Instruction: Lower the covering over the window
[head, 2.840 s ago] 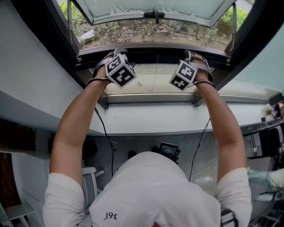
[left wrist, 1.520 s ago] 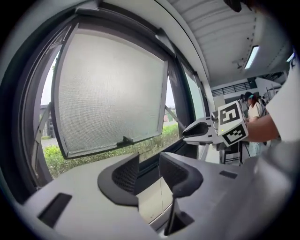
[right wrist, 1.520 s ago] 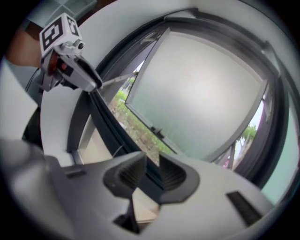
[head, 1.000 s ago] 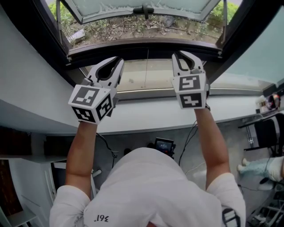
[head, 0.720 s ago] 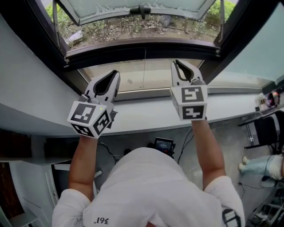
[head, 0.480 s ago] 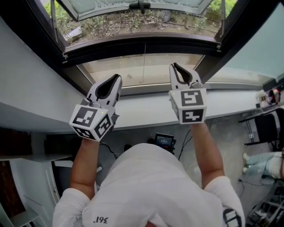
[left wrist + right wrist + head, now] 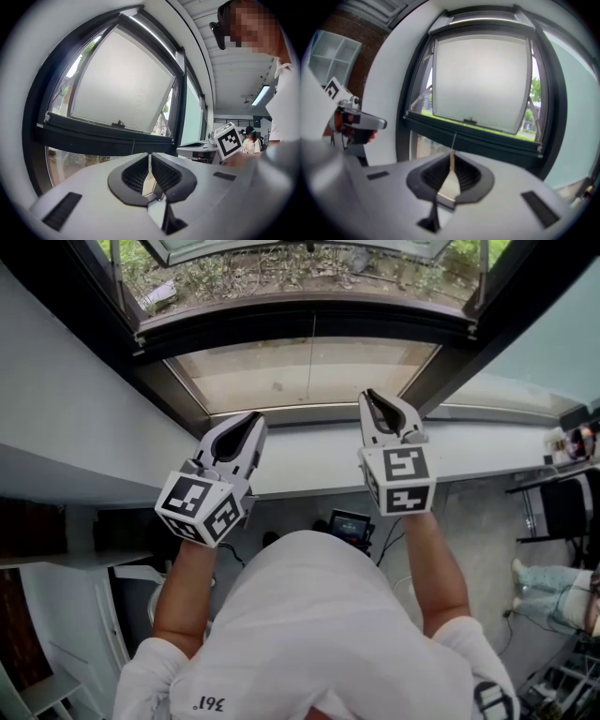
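- Grey plastic of the gripper bodies fills the lower half of both gripper views and hides the sill [image 7: 309, 460] there; only the head view shows that white ledge.
- We cannot make out the covering for certain. A pale strip [image 7: 483, 18] runs along the top of the window frame [image 7: 415, 75], high above the sill, and we cannot tell whether it is the covering gathered up.
- Above the sill, the lower pane [image 7: 300, 371] and the frosted sash [image 7: 480, 79] beyond the dark crossbar [image 7: 309, 320] both stand uncovered. The sash is swung outward, and the head view cuts it off at its top edge.
- A thin cord [image 7: 314, 362] hangs in front of the lower pane, down toward the sill; its upper end is lost against the crossbar.
- Our hands are hidden behind the grippers. Only the bare left forearm [image 7: 183, 596] and right forearm [image 7: 436, 559] show, stretched forward side by side up to the sill's near edge.
- Our white shirt [image 7: 309, 634] blocks most of the floor below the sill.
- Our left gripper [image 7: 259, 418] lies over the sill and slants inward, its tips at the sill's far edge. Its jaws have just been closing and now meet at the tips, with nothing between them.
- Our right gripper [image 7: 367, 395] lies over the sill and points straight at the pane. Its jaws have also just been closing and are pressed together, empty.
- In the right gripper view the cord lines up above the tips, but the head view shows it hanging between the two grippers and touching neither.
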Action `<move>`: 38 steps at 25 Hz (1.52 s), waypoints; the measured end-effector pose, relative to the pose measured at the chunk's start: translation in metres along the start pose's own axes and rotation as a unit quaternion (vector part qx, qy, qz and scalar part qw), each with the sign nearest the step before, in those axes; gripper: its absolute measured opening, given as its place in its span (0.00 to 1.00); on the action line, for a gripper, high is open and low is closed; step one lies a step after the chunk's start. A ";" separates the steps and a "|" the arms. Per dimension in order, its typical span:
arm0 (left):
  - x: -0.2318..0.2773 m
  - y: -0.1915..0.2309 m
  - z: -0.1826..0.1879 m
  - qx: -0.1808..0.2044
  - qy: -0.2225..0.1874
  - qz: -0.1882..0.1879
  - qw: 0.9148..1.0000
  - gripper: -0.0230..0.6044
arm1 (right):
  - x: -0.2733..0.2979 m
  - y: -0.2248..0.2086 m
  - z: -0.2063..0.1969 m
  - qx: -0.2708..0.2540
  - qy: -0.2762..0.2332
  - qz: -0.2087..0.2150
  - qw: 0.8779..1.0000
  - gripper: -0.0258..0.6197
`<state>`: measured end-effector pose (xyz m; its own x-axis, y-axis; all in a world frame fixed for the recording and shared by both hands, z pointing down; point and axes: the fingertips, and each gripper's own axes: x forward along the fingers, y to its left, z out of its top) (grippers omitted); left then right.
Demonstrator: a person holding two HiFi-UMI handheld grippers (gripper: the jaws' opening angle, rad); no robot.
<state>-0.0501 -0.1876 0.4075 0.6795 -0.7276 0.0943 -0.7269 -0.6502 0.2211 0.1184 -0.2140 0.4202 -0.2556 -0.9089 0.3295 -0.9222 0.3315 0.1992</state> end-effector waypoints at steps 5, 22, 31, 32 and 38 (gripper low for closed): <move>-0.006 0.001 -0.012 -0.006 0.010 0.006 1.000 0.10 | -0.001 0.004 -0.008 0.011 0.006 0.006 1.000 0.10; -0.027 -0.005 -0.050 -0.022 0.048 0.013 0.999 0.10 | -0.014 0.019 -0.041 0.042 0.033 0.015 0.998 0.09; -0.034 -0.003 -0.061 -0.030 0.060 0.016 0.998 0.09 | -0.017 0.024 -0.051 0.048 0.042 0.018 0.998 0.08; -0.034 -0.003 -0.063 -0.031 0.061 0.016 0.998 0.09 | -0.017 0.026 -0.053 0.047 0.044 0.020 0.998 0.08; -0.034 -0.006 -0.066 -0.034 0.067 0.012 0.997 0.09 | -0.017 0.035 -0.060 0.046 0.056 0.027 0.997 0.07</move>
<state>-0.0626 -0.1445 0.4666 0.6727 -0.7035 0.2291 -0.7376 -0.6133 0.2826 0.1083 -0.1717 0.4767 -0.2753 -0.8547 0.4401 -0.9324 0.3490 0.0945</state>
